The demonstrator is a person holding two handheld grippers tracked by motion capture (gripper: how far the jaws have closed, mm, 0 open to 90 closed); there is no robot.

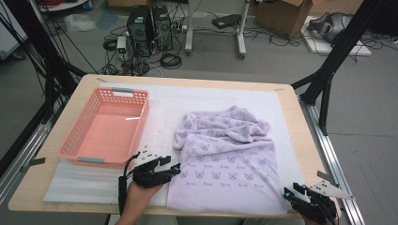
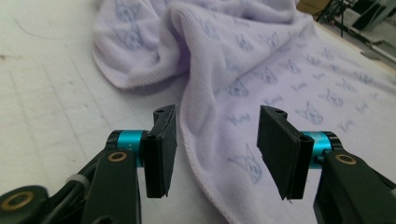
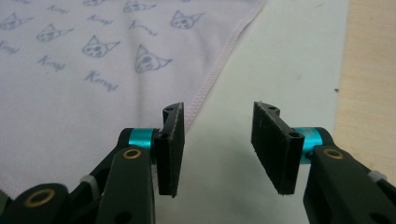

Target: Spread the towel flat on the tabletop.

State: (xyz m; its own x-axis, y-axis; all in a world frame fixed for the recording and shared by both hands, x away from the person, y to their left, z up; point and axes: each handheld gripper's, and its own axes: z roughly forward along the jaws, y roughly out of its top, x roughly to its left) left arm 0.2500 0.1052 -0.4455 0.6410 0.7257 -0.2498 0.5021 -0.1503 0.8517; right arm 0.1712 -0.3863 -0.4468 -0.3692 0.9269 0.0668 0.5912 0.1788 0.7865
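A grey floor (image 1: 281,61) strewn with black cables (image 1: 169,60) lies beyond the wooden surface (image 1: 61,140), with two black computer towers (image 1: 150,28), a cardboard box (image 1: 281,16) and dark metal frame struts (image 1: 338,51) around it.

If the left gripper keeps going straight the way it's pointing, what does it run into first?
Most likely the lilac towel. The left gripper has its jaws open astride the towel's near side edge, pads not pressing it, so going forward should slide them along that hem. Depth is hard to judge.
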